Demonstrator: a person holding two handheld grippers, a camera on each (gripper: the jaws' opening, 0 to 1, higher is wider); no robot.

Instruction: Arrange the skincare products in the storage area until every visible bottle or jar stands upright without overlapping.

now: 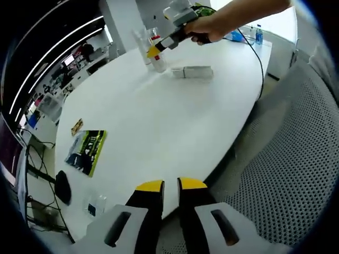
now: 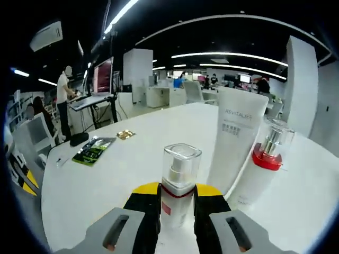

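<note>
Yellow-tipped right claw (image 2: 177, 191) around pump bottle (image 2: 178, 182)

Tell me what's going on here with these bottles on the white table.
A person is tidying skincare products with two handheld grippers. The right gripper is closed on a small pump bottle, upright beside a white tube and a red-collared bottle. Another white tube lies flat on the table. The left gripper hangs shut at the table edge, holding nothing.
</note>
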